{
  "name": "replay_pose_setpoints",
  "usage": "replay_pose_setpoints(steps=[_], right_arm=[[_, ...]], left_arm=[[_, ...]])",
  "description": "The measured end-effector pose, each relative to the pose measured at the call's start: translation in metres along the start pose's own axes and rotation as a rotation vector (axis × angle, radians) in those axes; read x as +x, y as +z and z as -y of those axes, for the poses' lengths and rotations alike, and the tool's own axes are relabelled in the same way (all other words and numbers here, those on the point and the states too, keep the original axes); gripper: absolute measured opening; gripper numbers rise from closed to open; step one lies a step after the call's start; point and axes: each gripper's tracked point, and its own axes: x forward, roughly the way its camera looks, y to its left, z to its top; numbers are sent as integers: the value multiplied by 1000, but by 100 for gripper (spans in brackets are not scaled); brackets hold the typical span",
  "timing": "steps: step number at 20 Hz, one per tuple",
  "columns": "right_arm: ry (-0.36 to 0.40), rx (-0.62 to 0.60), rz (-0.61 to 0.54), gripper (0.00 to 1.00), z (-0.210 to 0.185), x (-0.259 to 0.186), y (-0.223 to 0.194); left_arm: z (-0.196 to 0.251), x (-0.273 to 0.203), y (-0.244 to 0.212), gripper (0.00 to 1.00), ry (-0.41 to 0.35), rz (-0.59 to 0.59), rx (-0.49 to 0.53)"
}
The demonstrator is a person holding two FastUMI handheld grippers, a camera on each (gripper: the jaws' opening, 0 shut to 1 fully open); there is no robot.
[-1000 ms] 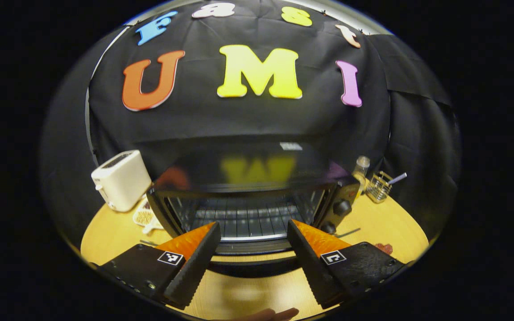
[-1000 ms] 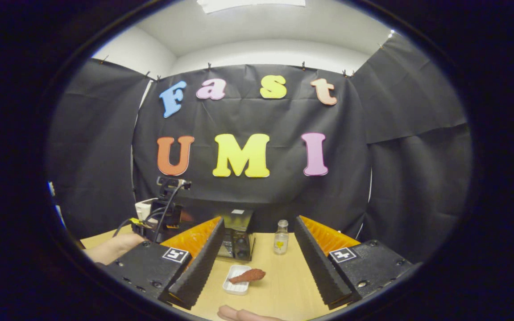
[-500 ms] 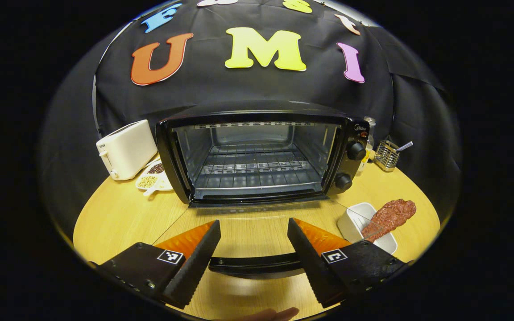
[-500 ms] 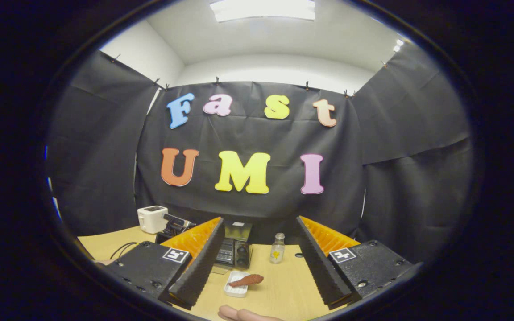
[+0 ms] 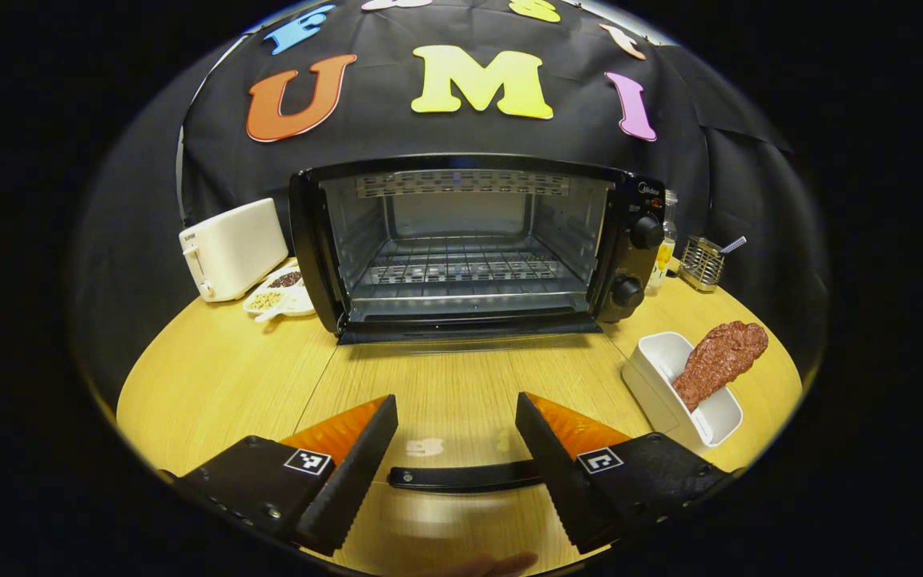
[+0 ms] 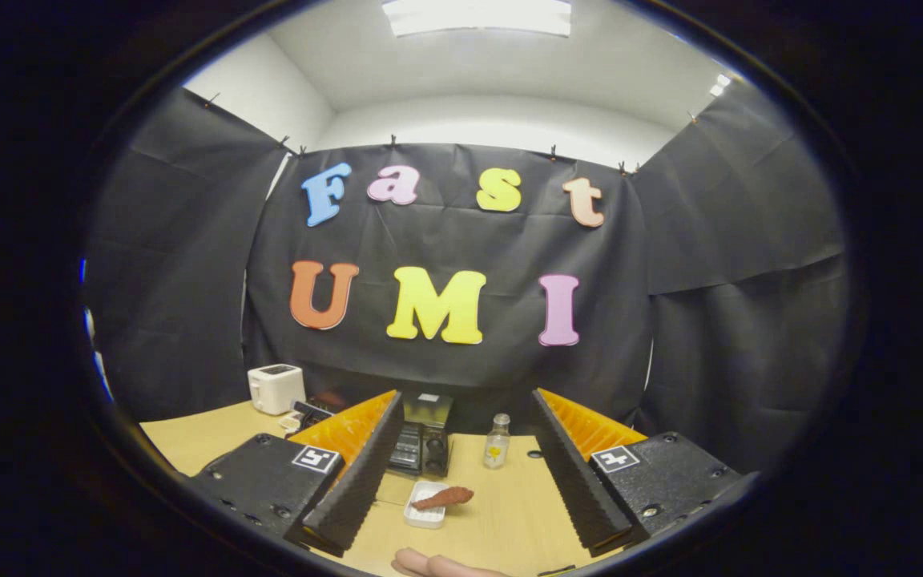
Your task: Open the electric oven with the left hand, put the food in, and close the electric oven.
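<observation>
Black and glass, the electric oven [image 5: 469, 240] stands at the back of the wooden table [image 5: 213, 377] with its door [image 5: 461, 385] swung fully down, so flat and clear that the wood shows through it. The door's handle [image 5: 461, 478] lies just between the fingers of the left gripper [image 5: 456, 473], whose jaws are spread wide and press on nothing; whether a finger touches the bar cannot be told. That placing fits a hand at the end of the opening pull, the handle loose between the fingers. Inside, the wire rack [image 5: 461, 268] is bare, so the opening step looks done and the loading step not yet begun.

The food [image 5: 719, 361], a brownish piece, rests propped in a white tray [image 5: 654, 377] on the table to the oven's right, well apart from the cavity. The right gripper [image 6: 465, 473] hangs back and high, jaws likewise spread and empty, aimed so that the tray and food [image 6: 441, 498] sit between its fingers farther off, a sensible line for a reach. A white toaster [image 5: 231, 248] stands left of the oven
</observation>
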Motion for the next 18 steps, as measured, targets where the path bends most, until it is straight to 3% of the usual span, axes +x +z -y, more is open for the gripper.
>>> replay_pose_setpoints(steps=[3, 8, 12, 18], right_arm=[[-5, 7, -41, 99, 8, 9, -15], [-2, -39, -154, 96, 31, 47, -49], [29, -28, -333, 99, 43, 82, -100], [90, 71, -614, 99, 45, 134, -186]], left_arm=[[-3, -6, 6, 95, 6, 22, 15], [-17, -56, 61, 95, 62, 205, 42], [-21, -124, 108, 95, 96, 347, 79], [-18, -230, 160, 95, 94, 501, 44]])
